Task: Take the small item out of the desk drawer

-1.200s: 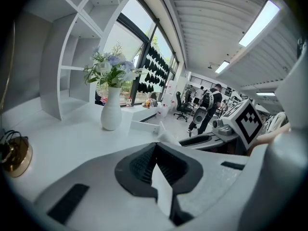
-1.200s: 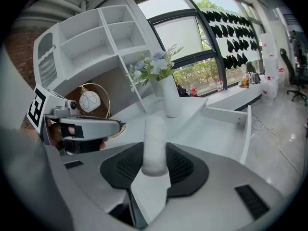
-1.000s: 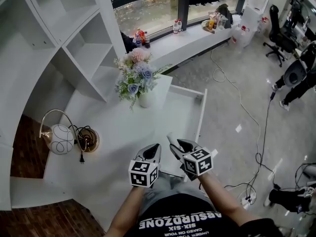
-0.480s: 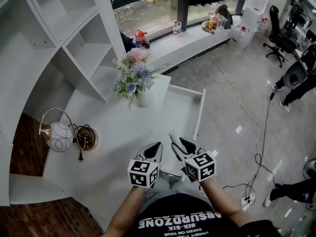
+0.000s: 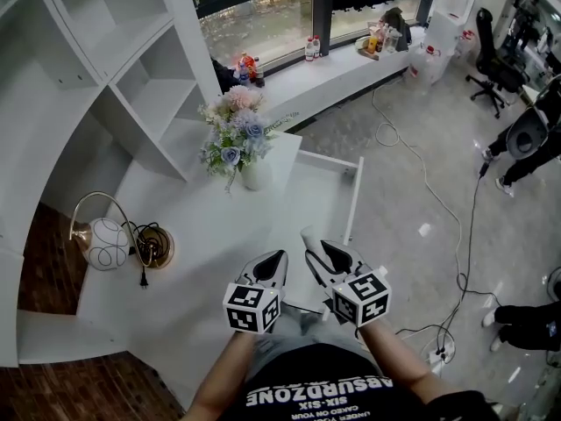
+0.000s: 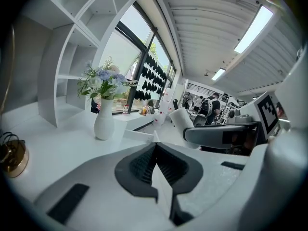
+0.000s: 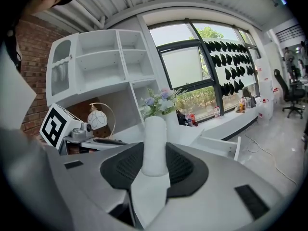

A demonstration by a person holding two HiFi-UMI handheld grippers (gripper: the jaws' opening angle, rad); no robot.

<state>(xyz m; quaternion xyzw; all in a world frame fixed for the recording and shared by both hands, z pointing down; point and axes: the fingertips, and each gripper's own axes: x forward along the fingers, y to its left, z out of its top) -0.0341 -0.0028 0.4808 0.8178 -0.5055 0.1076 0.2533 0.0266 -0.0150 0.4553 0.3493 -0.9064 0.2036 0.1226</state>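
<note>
A small white cylinder (image 7: pixel 155 143) stands upright between the pads of my right gripper (image 7: pixel 155 163), which is shut on it. From the head view the cylinder (image 5: pixel 308 239) sticks out of the right gripper (image 5: pixel 317 254) above the desk's near edge, just in front of the open white drawer (image 5: pixel 353 202). My left gripper (image 5: pixel 273 263) hovers beside it on the left with its jaws together and nothing in them. The left gripper view shows its own shut tips (image 6: pixel 155 147) and the right gripper's cylinder (image 6: pixel 183 121) off to the right.
A white vase of flowers (image 5: pixel 243 147) stands on the desk (image 5: pixel 202 235) behind the drawer. A globe lamp (image 5: pixel 109 245) and a coiled cord (image 5: pixel 156 246) sit at the desk's left. White shelves (image 5: pixel 123 68) rise behind. Cables (image 5: pixel 456 270) trail on the floor to the right.
My right gripper has lifted a little with the white cylinder still in it. The left gripper has risen slightly beside it.
</note>
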